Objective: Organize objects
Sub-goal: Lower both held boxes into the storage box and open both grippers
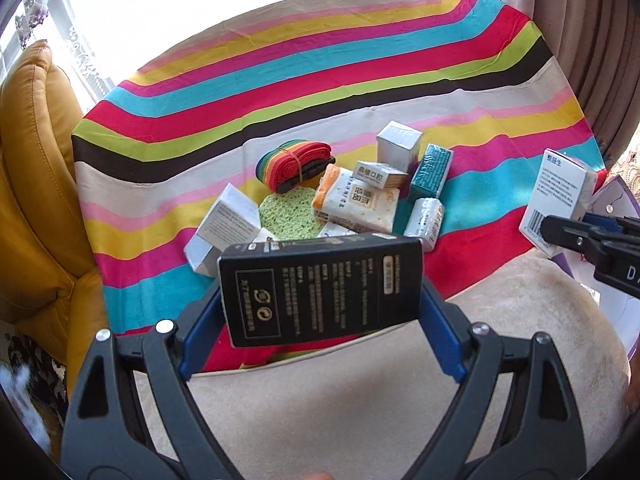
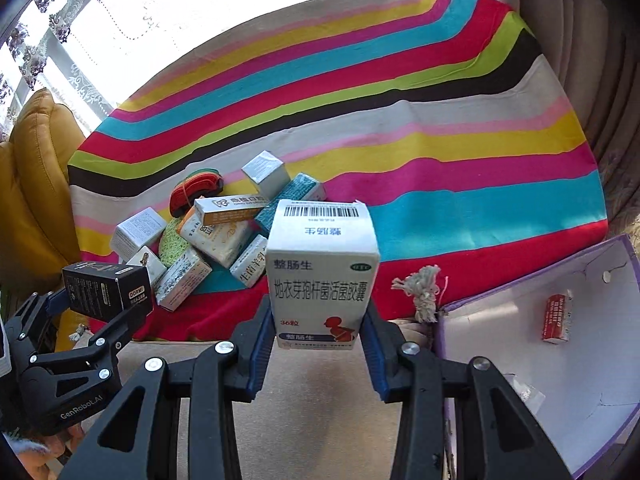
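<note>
- Left wrist view: the left gripper (image 1: 320, 300) is clenched on the black box (image 1: 320, 290) by its side faces, lifted clear of the pile of packets (image 1: 352, 196) on the striped cloth (image 1: 280, 80); it looks like light, stiff card
- Right wrist view: the right gripper (image 2: 320, 336) clamps the white medicine box (image 2: 322, 276) low on its sides, near the purple-edged box (image 2: 580, 360); probably light and crushable, so a gentle squeeze
</note>
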Available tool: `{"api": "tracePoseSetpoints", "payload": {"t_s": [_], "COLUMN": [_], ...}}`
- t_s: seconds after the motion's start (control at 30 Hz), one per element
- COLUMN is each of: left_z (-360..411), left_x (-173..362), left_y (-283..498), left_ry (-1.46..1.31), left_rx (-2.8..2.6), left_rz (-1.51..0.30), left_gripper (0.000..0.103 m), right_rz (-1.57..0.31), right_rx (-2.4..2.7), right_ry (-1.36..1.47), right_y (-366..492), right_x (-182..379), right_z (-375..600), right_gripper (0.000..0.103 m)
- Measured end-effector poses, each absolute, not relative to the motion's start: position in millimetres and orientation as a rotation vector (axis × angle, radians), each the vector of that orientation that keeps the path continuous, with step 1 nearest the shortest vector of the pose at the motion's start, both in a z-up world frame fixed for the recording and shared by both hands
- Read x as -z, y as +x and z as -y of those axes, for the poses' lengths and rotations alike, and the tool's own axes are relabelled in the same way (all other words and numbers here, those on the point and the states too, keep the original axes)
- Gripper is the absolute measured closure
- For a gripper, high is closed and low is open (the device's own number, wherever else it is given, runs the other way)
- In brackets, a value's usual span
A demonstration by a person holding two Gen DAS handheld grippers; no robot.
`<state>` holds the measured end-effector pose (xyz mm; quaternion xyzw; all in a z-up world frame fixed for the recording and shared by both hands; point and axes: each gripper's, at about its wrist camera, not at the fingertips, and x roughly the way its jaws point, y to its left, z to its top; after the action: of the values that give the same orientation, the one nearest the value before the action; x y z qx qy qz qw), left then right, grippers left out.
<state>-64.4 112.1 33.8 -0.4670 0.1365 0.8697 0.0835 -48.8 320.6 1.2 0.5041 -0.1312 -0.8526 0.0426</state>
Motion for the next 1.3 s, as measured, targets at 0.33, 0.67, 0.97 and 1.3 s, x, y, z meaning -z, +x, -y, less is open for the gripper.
{"api": "tracePoseSetpoints", "payload": {"t_s": [0.33, 0.67, 0.97, 1.3], "left_z": [-216, -299, -253, -99], "left_x": [-36, -34, -43, -42], "left_y": [-55, -39, -47, -69], "left_ry": [-1.298, -1.253, -1.239, -1.312], "left_rx": [-2.242, -1.934, -1.971, -2.364], "left_rz": [-0.353, -0.189, -0.016, -0.071], "left_gripper": [0.013, 0.007, 0.006, 0.007], "right_rz": [0.244, 0.357, 0.202, 0.048], "right_rx": [2.868, 3.021, 3.228, 2.948], "right_ry": [1.658, 1.795, 1.546, 1.456], "right_y": [-6, 43, 49, 1], "right_x": [4, 6, -17, -21], "right_z": [-410, -495, -479, -379], "right_gripper": [0.061, 0.055, 0.012, 0.006]}}
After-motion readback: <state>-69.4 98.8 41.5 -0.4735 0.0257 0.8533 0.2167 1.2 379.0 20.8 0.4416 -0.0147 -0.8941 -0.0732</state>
